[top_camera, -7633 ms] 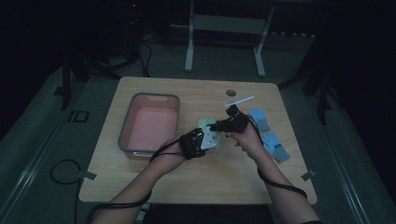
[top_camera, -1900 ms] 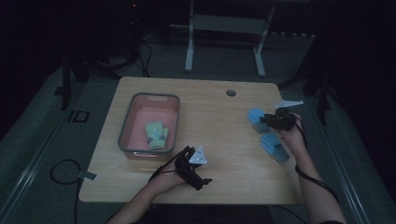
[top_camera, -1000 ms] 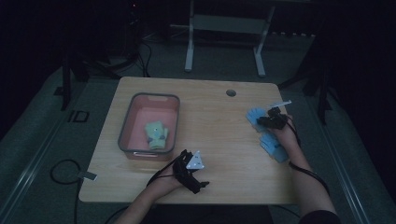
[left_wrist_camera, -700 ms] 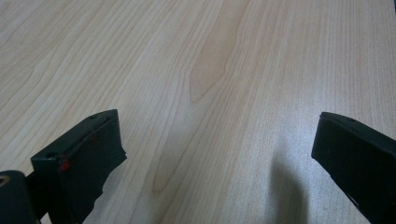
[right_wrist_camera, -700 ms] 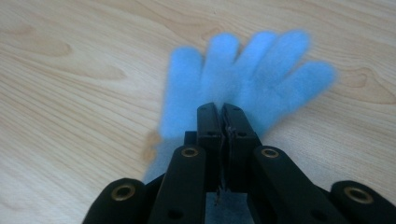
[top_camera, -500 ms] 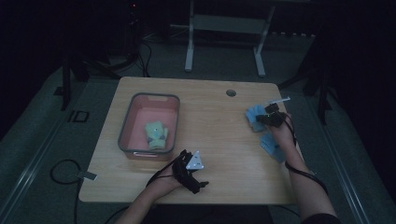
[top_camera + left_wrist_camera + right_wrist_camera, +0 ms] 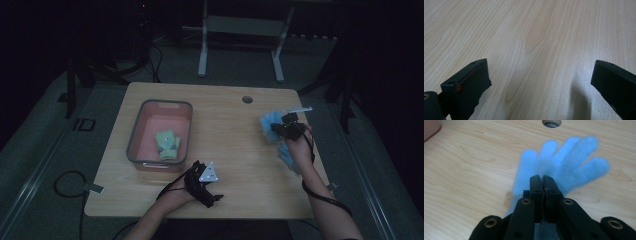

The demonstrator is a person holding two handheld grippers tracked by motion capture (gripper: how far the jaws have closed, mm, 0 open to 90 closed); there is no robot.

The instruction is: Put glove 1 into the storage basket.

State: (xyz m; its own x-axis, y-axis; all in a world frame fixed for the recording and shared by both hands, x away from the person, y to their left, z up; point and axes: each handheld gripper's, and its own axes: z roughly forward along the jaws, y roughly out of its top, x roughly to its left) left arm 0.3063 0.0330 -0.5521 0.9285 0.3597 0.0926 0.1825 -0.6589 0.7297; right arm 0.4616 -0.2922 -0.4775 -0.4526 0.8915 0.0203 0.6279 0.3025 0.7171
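Right gripper [image 7: 542,178] clamped on blue fleece glove [image 7: 564,162], seemingly at the cuff. Soft, light, floppy; pinchable anywhere. Left gripper [image 7: 539,80] gaped, empty.

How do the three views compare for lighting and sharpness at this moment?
High view: dim and underexposed, surroundings near black, the table and bin still readable. Left gripper view: bright, wood grain sharp, soft shadow beside one jaw. Right gripper view: well lit, but the blue glove looks soft and fuzzy, while the right gripper is crisp.

Glove [image 7: 168,144] in bin [image 7: 186,116], table's [image 7: 235,130] left
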